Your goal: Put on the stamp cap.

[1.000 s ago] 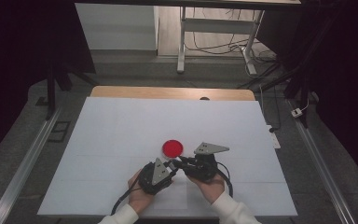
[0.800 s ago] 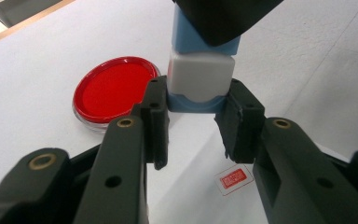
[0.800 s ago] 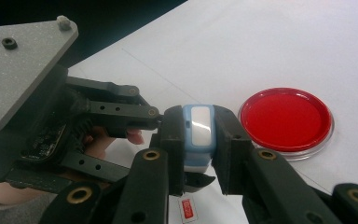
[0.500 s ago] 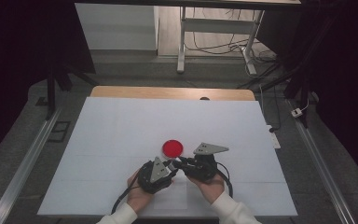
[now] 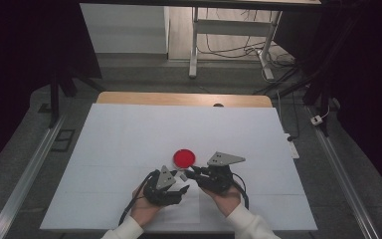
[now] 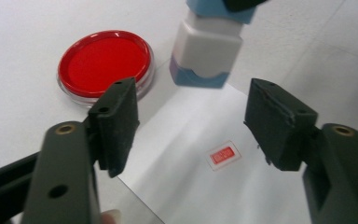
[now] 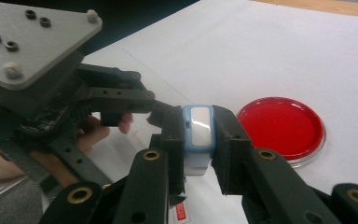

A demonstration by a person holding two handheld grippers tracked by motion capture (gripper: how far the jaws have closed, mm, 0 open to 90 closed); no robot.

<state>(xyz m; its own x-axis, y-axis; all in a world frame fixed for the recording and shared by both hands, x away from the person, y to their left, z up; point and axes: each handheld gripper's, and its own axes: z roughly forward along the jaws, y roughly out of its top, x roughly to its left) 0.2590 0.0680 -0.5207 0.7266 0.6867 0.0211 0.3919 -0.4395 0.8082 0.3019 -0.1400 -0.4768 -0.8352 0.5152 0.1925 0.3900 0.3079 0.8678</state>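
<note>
High view: a person seated at a white surface [image 5: 129, 134] holds a gripper in each hand, the left gripper [image 5: 178, 180] and the right gripper [image 5: 191, 173] close together near the front edge, just short of a round red ink pad [image 5: 184, 158] in a shallow clear dish. A loose white sheet of paper [image 5: 189, 206] lies on the surface under the hands. Left gripper view: the left gripper's [image 6: 191, 126] fingers [image 6: 116, 121] stand released, having just been opening, with nothing pressed between them; below the gap lies the paper [image 6: 186, 177], bearing one small red rectangular stamp mark [image 6: 223, 155] whose characters are too small to read. Beyond the fingers a blue-and-white stamp [image 6: 207, 56] hangs upright just above the paper's far edge, and the ink pad [image 6: 105, 63] sits to its left, its dish holding an even red pad. Right gripper view: the right gripper's [image 7: 199, 140] fingers [image 7: 230, 144] are clenched on the stamp [image 7: 199, 130], gripping its blue body from both sides, its pale window facing the camera with no legible lettering. The ink pad [image 7: 282, 128] lies just to the right on the surface, apart from the stamp. The left gripper [image 7: 121, 109], with its grey three-cornered plate, sits to the left. A red label at the bottom edge is too blurred to read.
</note>
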